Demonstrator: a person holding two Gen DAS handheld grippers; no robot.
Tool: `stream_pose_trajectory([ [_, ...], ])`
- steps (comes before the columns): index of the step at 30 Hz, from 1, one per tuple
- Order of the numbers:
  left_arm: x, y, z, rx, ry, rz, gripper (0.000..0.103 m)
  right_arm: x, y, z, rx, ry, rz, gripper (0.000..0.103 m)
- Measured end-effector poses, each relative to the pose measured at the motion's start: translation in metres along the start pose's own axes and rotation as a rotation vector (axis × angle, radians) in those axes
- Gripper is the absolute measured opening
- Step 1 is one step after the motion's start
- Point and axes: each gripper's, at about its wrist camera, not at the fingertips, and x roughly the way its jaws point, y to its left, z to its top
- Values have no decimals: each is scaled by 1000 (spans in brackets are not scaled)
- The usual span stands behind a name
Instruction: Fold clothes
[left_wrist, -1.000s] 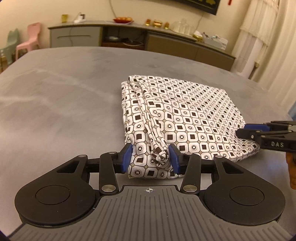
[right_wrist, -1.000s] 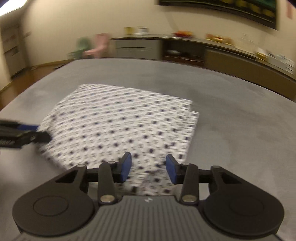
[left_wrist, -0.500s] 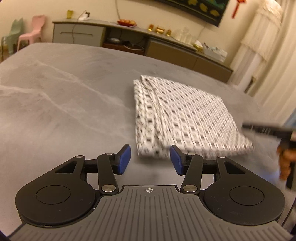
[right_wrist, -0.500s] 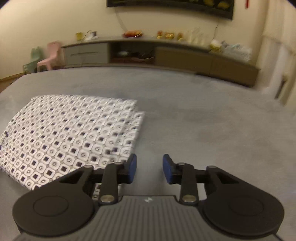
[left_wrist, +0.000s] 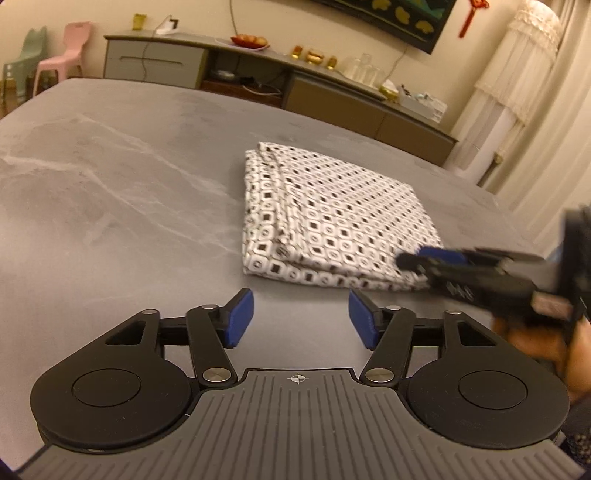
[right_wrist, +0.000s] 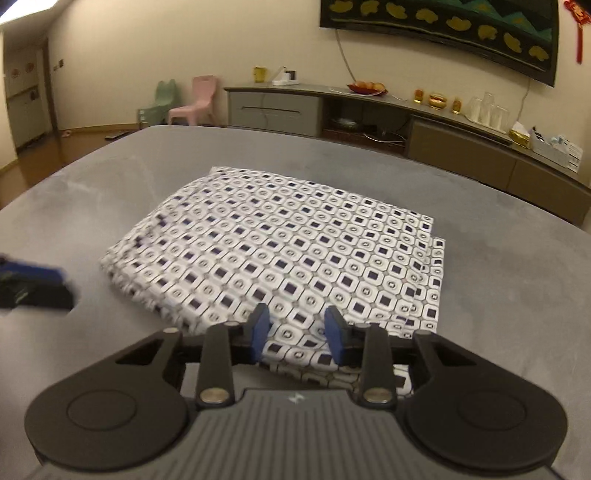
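The left hand-held gripper stands open with nothing between its blue pads, its jaws having just been opening; the folded cloth lies flat on the grey table just ahead of its fingertips and apart from them. The right hand-held gripper hovers at the cloth's near edge, jaws partly apart after just opening a little, patterned fabric showing between the pads without being pinched. Seen from the left wrist, it reaches in beside the cloth's near right corner, with a hand behind it.
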Motion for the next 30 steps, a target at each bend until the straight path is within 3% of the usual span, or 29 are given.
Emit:
stream_pose_trajectory([
  [3, -8, -12, -3, 38, -3, 8, 63, 5, -12, 1, 62, 11, 8, 37],
  [7, -20, -29, -6, 76, -27, 18, 75, -22, -20, -7, 84, 19, -17, 40],
  [9, -22, -35, -10, 69, -20, 16, 79, -40, -24, -16, 81, 8, -47, 61],
  [13, -18, -53, -16, 94, 19, 28, 83, -75, -27, -34, 79, -17, -103, 71],
  [15, -16, -61, -20, 95, 41, 28, 91, -88, -27, -43, 88, -27, -121, 77],
  [21, -11, -80, -32, 154, 69, 82, 95, -114, -25, -56, 134, -47, -126, 81],
  [30, -4, -89, -48, 158, 121, 78, 95, -117, -23, -60, 127, -45, -132, 82],
])
